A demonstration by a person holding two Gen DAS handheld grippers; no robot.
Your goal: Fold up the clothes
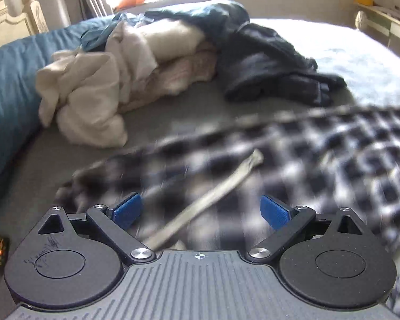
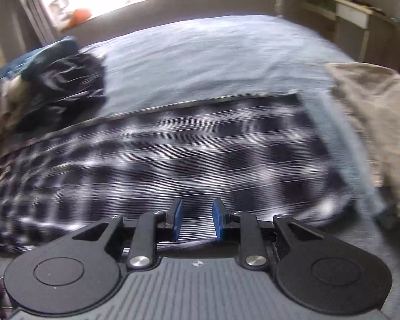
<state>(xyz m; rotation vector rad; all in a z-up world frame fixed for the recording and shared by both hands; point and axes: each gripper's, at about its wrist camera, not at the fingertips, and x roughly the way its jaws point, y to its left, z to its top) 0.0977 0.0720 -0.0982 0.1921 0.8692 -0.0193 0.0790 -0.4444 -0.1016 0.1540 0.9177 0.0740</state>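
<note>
Both grippers — left gripper point(image 1: 201, 210), right gripper point(image 2: 197, 220) — gape empty over the flat plaid garment point(image 2: 173, 154) near the bed's point(image 2: 213, 61) front edge; heaped clothes point(image 1: 98, 80) remain unfolded.

Checked garment point(image 1: 293, 160): black-and-white plaid, spread mostly flat on the bed, motion-blurred in both views.
Place: just ahead of and beneath the left claw point(image 1: 201, 210), running off to its right; directly ahead of the right claw point(image 2: 197, 220), reaching left and right of it.
Far edge point(image 2: 200, 104): straight, with a pale trim line.
Drawstring point(image 1: 213, 197): pale, flat strip lying diagonally on the plaid, between the left claw's blue pads point(image 1: 128, 209), slanting away to the right.
</note>
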